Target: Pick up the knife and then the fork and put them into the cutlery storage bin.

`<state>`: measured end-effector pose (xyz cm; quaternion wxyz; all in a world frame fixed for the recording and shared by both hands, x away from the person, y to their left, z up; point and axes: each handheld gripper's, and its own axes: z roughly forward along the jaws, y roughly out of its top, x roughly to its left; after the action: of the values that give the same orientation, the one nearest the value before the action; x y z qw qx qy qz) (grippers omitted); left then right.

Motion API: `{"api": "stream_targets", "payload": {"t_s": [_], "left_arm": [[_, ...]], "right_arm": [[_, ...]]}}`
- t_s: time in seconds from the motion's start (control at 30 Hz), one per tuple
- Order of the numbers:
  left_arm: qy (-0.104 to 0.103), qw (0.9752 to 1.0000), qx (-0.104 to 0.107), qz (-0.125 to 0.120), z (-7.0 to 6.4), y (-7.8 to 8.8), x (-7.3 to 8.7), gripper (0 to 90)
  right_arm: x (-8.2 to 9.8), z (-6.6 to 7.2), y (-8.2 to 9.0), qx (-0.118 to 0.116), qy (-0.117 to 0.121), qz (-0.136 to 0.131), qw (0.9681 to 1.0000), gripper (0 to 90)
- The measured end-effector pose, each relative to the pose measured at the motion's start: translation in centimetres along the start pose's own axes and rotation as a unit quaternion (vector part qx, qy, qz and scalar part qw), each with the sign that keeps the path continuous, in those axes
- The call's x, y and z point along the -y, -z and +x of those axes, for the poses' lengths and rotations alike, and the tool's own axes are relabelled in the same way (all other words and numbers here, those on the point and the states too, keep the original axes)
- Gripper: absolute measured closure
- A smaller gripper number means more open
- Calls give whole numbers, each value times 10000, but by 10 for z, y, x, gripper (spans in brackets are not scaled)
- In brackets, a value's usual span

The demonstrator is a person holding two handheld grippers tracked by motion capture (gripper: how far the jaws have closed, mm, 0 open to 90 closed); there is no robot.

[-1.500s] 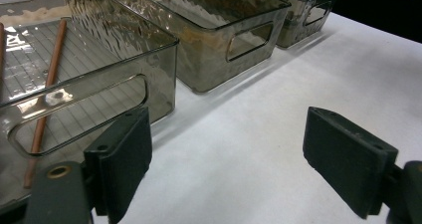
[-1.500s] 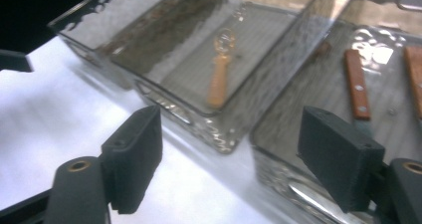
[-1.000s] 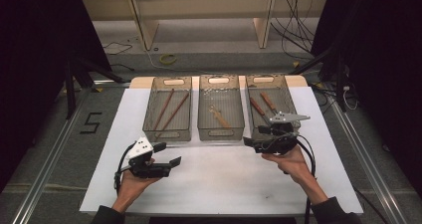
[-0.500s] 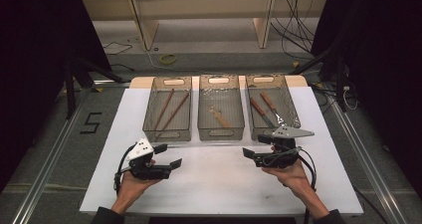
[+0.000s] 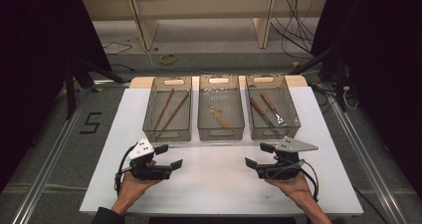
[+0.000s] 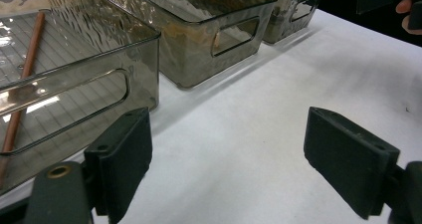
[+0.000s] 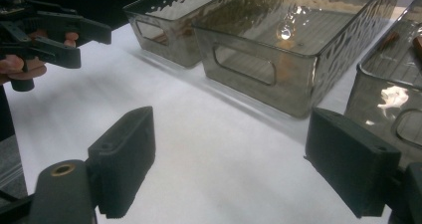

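Grippers, two, hand-held, both empty with jaws spread wide. Left gripper (image 5: 169, 157) hovers over the white table (image 5: 219, 184) near its front-left, jaws toward the centre; right gripper (image 5: 256, 156) mirrors it near the front-right, well apart. Bins, three, smoked clear plastic, in a row along the table's far edge: left bin (image 5: 167, 133) holds two brown chopsticks (image 5: 171, 109); middle bin (image 5: 220, 132) holds a small pale wooden utensil (image 5: 219, 117); right bin (image 5: 271, 131) holds a knife (image 5: 261, 112) and a fork (image 5: 273, 108), both brown-handled.
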<state>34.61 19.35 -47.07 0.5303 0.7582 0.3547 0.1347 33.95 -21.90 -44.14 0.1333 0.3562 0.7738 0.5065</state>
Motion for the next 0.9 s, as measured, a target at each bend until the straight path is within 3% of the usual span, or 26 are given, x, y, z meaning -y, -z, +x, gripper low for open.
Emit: {"api": "stream_targets", "payload": {"t_s": [0.43,0.9], "left_arm": [[-18,10000,56,28,-2,-1,0,187],[-23,10000,52,24,-2,-1,0,187]], "right_arm": [[16,-2,12,120,-118,-25,9999,207],[17,-3,13,155,-98,-78,9998,208]]}}
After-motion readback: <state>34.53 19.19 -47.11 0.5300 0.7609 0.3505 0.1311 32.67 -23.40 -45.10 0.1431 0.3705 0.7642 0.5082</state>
